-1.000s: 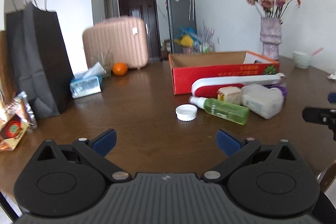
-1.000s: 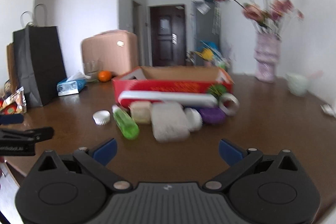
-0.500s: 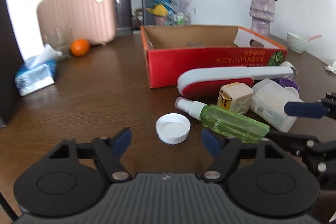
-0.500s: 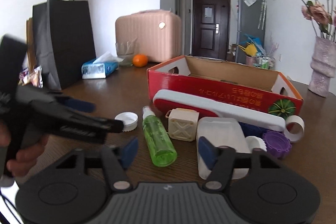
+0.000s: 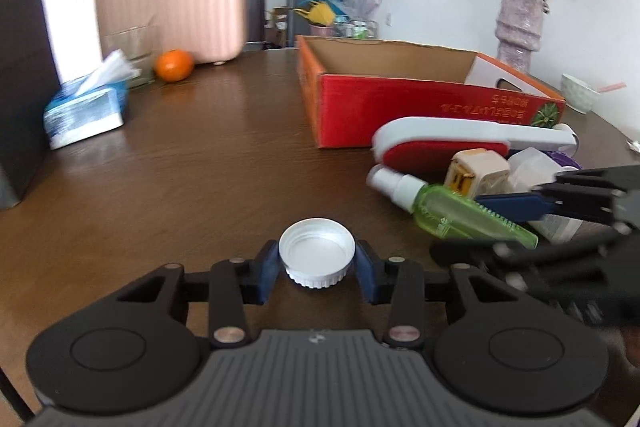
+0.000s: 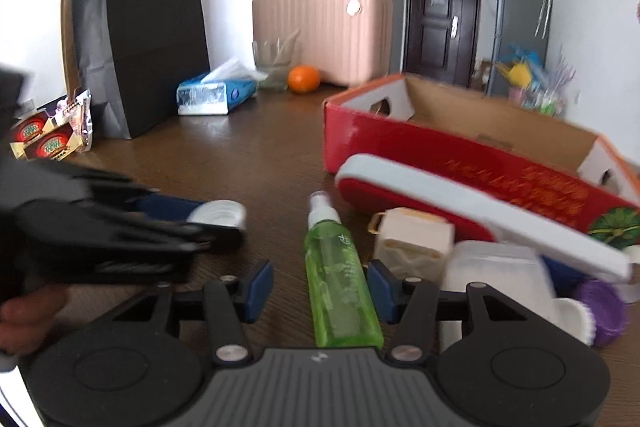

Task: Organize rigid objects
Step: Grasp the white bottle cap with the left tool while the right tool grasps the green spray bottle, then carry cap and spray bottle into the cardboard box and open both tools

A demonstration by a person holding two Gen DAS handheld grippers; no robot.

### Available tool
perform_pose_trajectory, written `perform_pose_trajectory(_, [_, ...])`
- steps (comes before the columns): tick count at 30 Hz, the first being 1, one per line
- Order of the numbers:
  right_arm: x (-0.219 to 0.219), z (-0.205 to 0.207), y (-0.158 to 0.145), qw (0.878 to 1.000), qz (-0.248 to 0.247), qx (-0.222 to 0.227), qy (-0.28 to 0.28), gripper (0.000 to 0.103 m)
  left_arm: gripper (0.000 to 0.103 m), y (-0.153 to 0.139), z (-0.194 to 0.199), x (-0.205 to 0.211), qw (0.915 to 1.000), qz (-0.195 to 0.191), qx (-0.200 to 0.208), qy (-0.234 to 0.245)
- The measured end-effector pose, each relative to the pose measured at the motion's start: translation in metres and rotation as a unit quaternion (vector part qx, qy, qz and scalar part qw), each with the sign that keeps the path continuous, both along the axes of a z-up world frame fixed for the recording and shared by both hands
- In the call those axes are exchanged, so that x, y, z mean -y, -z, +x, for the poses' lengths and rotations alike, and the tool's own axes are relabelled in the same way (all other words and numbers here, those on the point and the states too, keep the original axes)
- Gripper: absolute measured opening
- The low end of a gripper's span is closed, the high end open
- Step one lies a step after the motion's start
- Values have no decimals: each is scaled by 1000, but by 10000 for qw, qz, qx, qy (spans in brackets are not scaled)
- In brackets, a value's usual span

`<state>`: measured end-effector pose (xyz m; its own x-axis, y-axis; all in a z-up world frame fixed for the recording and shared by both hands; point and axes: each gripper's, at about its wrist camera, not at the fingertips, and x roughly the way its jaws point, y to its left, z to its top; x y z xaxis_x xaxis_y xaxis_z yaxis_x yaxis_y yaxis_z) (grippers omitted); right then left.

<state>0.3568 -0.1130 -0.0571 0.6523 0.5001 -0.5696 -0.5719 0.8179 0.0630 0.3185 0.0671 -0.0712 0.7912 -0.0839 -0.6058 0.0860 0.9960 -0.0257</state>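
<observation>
The left gripper (image 5: 317, 269) has the white cap (image 5: 317, 257) squarely between its blue pads (image 5: 267, 273), open side up on the brown table (image 5: 192, 163); its jaws are closing and the pads look to be touching the cap's ribbed wall on both sides, so I read this as a grip just being made. The right gripper (image 6: 320, 287) straddles the green spray bottle (image 6: 338, 281), which lies flat with its long axis running straight away from the tool, white nozzle at the far end and base toward the camera; its jaws are closing too, yet a gap shows between each pad and the bottle, so nothing is held there yet. That alignment is what the coming move turns on: the pads come in across the bottle's narrow width, not along its length, which should suit a clean pinch near the middle of the body. The red cardboard box (image 6: 460, 155), open at the top, stands beyond and to the right of the bottle in the right wrist view, and just behind it lie the red and white brush (image 6: 472, 203), a cream cube (image 6: 416, 243) and a white tub (image 6: 496, 275), with a purple lid (image 6: 604, 311) farther right. The right hand is the nearer to the box; the left, holding the cap well apart from the pile, has the longer way across, and likely must cross over the clutter to drop it in
</observation>
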Motion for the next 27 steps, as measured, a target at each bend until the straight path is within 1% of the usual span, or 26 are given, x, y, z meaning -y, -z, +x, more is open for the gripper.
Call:
perform_pose_trajectory(1, [-4, 5, 1, 10000, 62, -76, -14, 46, 41, 0, -6, -3, 10000, 7, 17, -81])
perform_pose_trajectory(3, [-10, 12, 3, 9997, 161, -176, -41, 35, 41, -2, -16, -8, 9997, 46, 40, -244])
perform_pose_trajectory(4, [-12, 15, 5, 9996, 163, -250, 5, 31, 41, -3, -21, -10, 9995, 53, 46, -296])
perform_pose_trajectory(6, [-15, 14, 7, 9997, 130, -190, 82, 30, 41, -7, -33, -13, 9994, 31, 72, -350])
perform_pose_trajectory(9, [-13, 1, 6, 9997, -24, -182, 133, 30, 41, -12, -50, -12, 9991, 41, 131, -413])
perform_pose_trajectory(13, [8, -27, 5, 9988, 184, -313, 325, 30, 41, -16, -70, -5, 9990, -50, 195, -403])
perform_pose_trajectory(17, [34, -66, 0, 9982, 177, -93, 566, 30, 41, -23, -87, 12, 9990, -121, 315, -287])
perform_pose_trajectory(21, [68, -96, -10, 9959, 296, 79, 853, 30, 41, -33, -96, 35, 9988, -75, 469, -99])
perform_pose_trajectory(24, [93, -105, -14, 9935, 372, 171, 1063, 30, 41, -41, -96, 51, 9981, -41, 607, -29])
perform_pose_trajectory(27, [116, -106, -20, 9909, 473, 281, 1227, 30, 41, -46, -89, 64, 9977, -26, 671, -92])
